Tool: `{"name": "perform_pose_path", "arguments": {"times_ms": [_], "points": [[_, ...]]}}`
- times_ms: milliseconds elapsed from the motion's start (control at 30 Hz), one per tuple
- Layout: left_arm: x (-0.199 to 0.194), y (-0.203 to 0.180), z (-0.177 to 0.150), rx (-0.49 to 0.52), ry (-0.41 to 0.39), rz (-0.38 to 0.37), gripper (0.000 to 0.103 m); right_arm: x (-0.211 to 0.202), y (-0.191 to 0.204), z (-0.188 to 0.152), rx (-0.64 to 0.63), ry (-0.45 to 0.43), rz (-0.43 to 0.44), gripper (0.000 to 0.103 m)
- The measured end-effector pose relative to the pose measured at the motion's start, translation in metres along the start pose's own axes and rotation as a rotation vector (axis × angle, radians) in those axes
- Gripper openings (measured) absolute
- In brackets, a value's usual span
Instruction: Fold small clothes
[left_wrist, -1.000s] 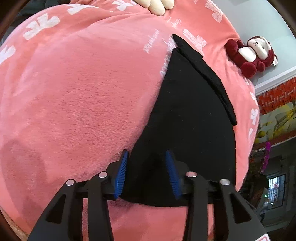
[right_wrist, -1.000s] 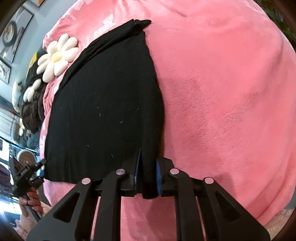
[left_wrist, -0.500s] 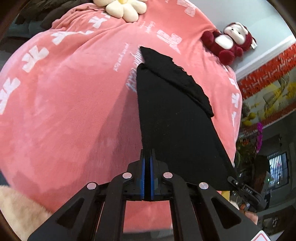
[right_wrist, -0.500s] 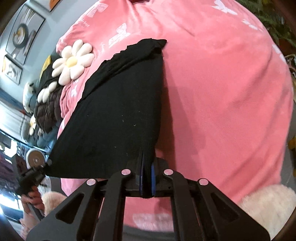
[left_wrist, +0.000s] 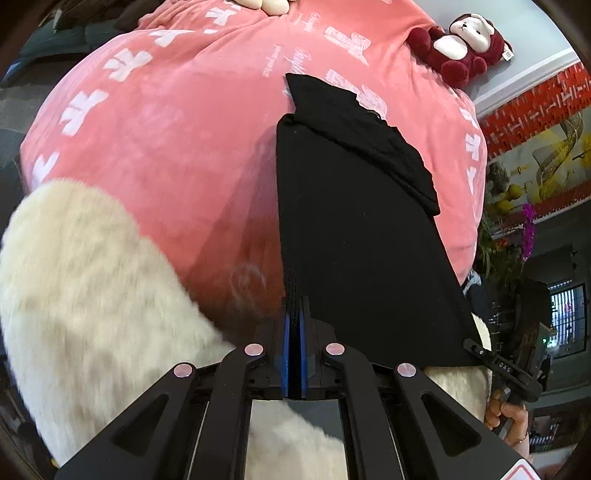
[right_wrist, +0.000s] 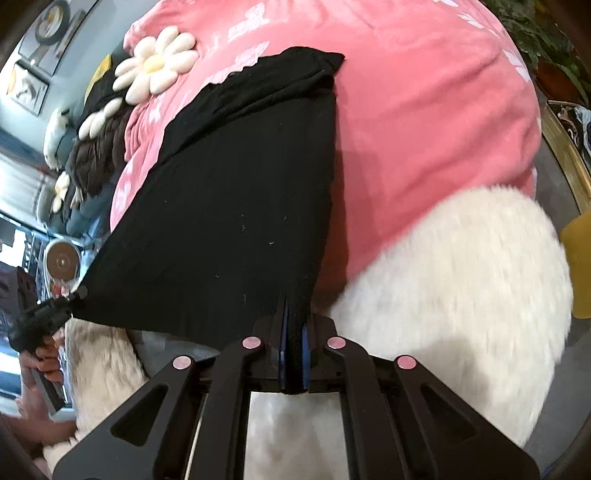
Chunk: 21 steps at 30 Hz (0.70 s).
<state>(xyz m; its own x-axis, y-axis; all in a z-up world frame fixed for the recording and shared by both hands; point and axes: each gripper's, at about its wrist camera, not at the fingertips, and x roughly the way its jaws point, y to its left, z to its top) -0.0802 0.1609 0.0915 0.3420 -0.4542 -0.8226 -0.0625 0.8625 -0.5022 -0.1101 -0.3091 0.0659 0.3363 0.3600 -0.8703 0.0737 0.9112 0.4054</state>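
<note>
A: We had the left gripper pinching one near corner of the black garment, pads pressed together on the hem, lower centre of frame.

B: Same on the right gripper, clamped on the other corner. We judged both corners were held so the near edge stayed taut for a fold.

A: Garment's far end lay on the pink blanket, upper centre; near half was lifted off it.

B: White fluffy rug at the bottom. Red plush monkey upper right, flower cushion upper left.

A: Containers? We saw none.
</note>
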Motion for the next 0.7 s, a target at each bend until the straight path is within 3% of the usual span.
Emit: {"name": "perform_pose_path", "arguments": {"times_ms": [100,200,400,467,567,700], "points": [[-0.016,-0.006,-0.005,0.009,-0.020,0.000,0.001,-0.018,0.003,-0.006,0.002,-0.021,0.016,0.004],[-0.032,-0.015,0.012,0.007,-0.068,-0.023,0.001,-0.037,0.007,0.013,0.006,-0.091,0.032,0.004],[-0.038,-0.060,0.097,0.118,-0.205,-0.040,0.001,-0.060,0.007,0.106,0.024,-0.280,0.104,0.004],[-0.029,-0.074,0.128,0.141,-0.243,-0.033,0.001,-0.049,0.010,0.148,0.013,-0.317,0.086,0.004],[-0.002,-0.089,0.183,0.162,-0.296,0.038,0.002,-0.016,0.010,0.207,0.036,-0.327,0.063,0.005],[0.063,-0.090,0.255,0.131,-0.274,0.143,0.002,0.046,0.001,0.278,0.099,-0.298,-0.006,0.005]]}}
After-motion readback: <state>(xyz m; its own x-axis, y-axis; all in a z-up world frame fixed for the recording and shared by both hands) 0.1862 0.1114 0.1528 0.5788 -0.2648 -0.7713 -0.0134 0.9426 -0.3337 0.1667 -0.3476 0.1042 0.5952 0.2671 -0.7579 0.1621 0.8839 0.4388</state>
